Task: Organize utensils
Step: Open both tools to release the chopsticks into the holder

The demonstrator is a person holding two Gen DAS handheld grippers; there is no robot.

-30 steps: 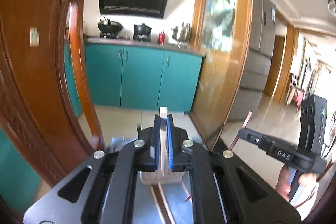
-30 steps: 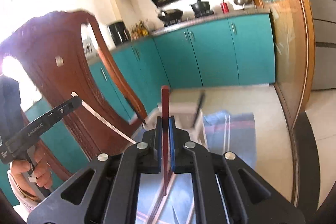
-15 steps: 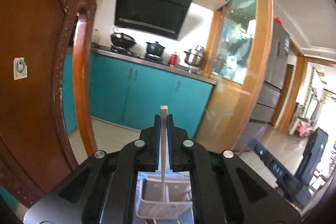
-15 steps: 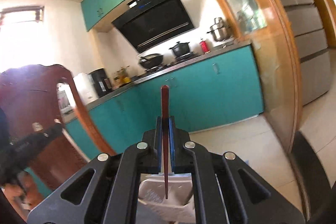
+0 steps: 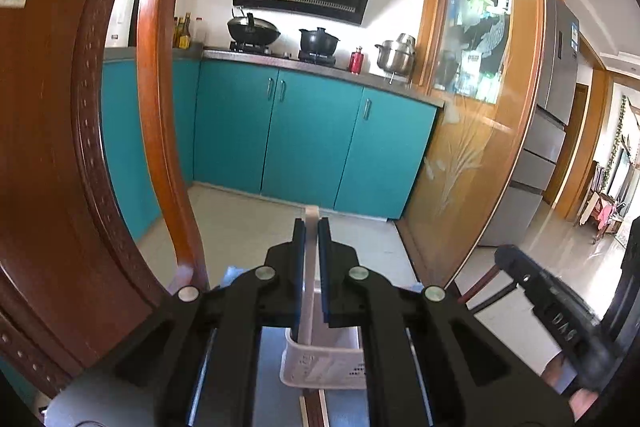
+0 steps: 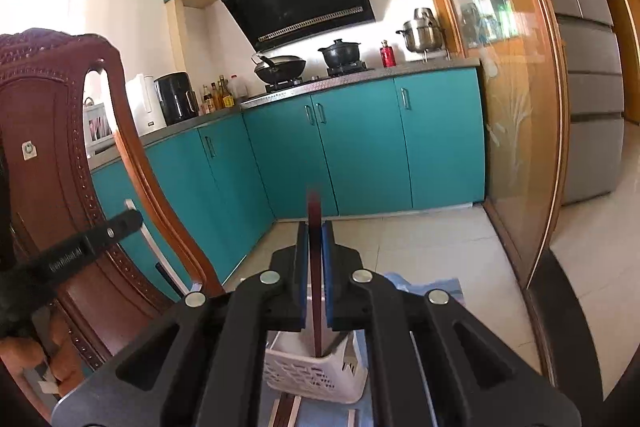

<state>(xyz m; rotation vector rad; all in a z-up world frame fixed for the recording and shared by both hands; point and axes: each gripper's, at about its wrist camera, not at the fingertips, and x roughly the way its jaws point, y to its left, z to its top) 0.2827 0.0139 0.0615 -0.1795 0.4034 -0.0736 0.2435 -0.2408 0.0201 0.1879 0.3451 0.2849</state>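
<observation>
My left gripper (image 5: 311, 227) is shut on a cream-white chopstick (image 5: 311, 217) that stands upright, its lower end inside the white perforated basket (image 5: 320, 367). My right gripper (image 6: 315, 227) grips a dark red chopstick (image 6: 314, 207), also upright, with its tip down in the same basket (image 6: 320, 379); its jaws are opening, though the blue pads still touch the stick. Each gripper shows in the other's view: the right gripper (image 5: 508, 259) at the right, the left gripper (image 6: 128, 221) at the left, with the white stick hanging below it.
A carved wooden chair back (image 5: 48, 147) stands close on the left. Under the basket lies a blue cloth (image 6: 424, 287). More chopsticks (image 6: 284, 407) lie on the table in front of the basket. A wood-framed glass door (image 5: 480, 147) is at the right and teal cabinets (image 5: 312, 139) are behind.
Both grippers have come down over the basket with their chopsticks. The stick ends, above the basket half a second ago, now reach inside it.
</observation>
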